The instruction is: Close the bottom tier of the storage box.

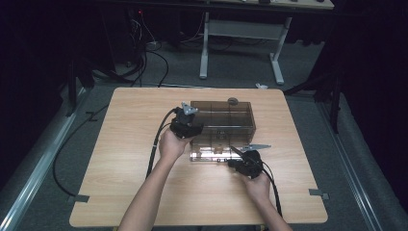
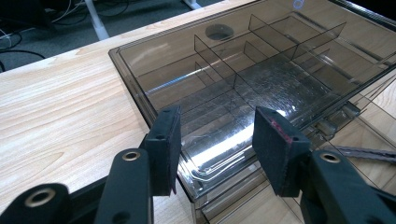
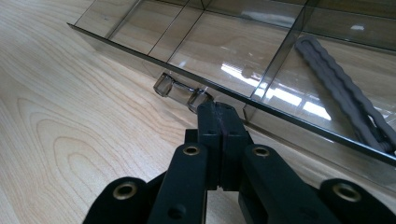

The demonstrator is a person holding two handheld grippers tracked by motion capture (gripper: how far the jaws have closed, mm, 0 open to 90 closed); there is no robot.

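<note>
1. A smoked-plastic organiser box stood near the middle of the table, slightly toward its far edge. Its lower drawer was drawn partway out toward the near edge.

2. The left claw was held about half open against the box's near left corner. Its pads stood either side of the lid's corner, and no firm press on the plastic could be made out. It appeared to be placed there to steady the box.

3. The right claw was shut fully, its tips right at the small clear handle on the drawer front. From the right gripper view it could not be told whether the handle's end was pinched or only touched.

4. A grey wavy-edged tool lay inside the drawer, toward its right side.

5. For the step to be done well, the drawer would best be moved straight along its runners, with no sideways twist at the handle, since the handle was small and slippery.

6. The box should be braced firmly by the left claw first, so that it was not dragged across the table.

7. The pull or push should be kept slow, so that the tool was not jolted.
</note>
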